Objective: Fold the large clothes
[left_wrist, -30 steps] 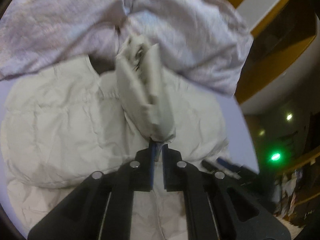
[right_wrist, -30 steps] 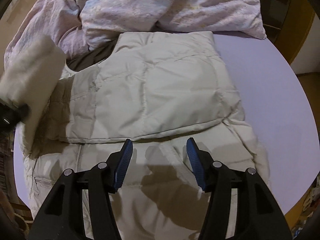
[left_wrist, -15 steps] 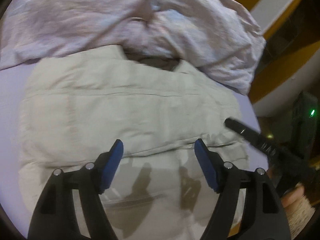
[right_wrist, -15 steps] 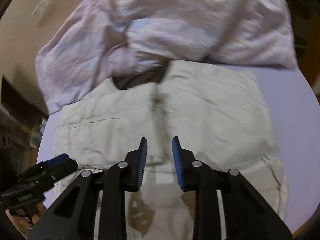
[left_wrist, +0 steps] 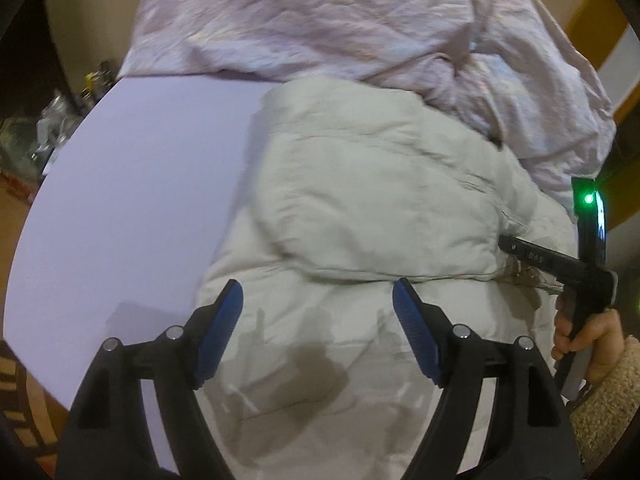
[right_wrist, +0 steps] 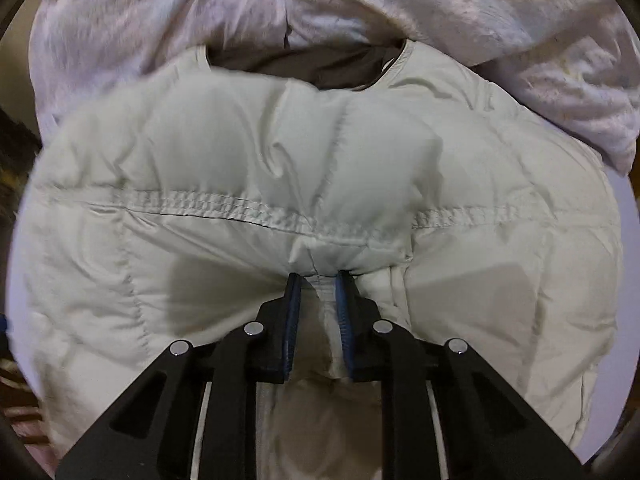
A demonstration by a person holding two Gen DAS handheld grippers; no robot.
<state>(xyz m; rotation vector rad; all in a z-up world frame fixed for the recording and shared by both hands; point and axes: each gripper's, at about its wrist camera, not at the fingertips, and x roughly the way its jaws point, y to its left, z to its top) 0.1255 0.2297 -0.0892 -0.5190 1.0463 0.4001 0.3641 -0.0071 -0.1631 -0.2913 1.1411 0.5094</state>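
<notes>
The cream quilted jacket (left_wrist: 372,208) is spread on the lilac table (left_wrist: 132,184), with a pale pink crumpled sheet (left_wrist: 344,16) heaped behind it at twelve o'clock. In the right wrist view the right gripper (right_wrist: 317,278) has just been closing, and a bunched ridge of the jacket's folded lower edge is pinched between its blue pads (right_wrist: 293,300); the stitched seam (right_wrist: 208,202) runs from nine to three o'clock just beyond the tips, so the fold's long axis is judged to lie crosswise to that gripper.

In the left wrist view the left gripper (left_wrist: 318,300) has just been opening and is held spread wide above the jacket, with nothing between its pads; the same folded edge lies just ahead at twelve o'clock, and the right gripper is seen at three o'clock, held by a hand (left_wrist: 588,340) in a fleecy sleeve (left_wrist: 604,412).

The right hand is therefore the nearer to the edge (already on it); the left would need to come down onto the edge toward its own side.

Small pale lettering is visible on the right gripper's finger in the left view, but it cannot be read. No brand is made out on the jacket.
</notes>
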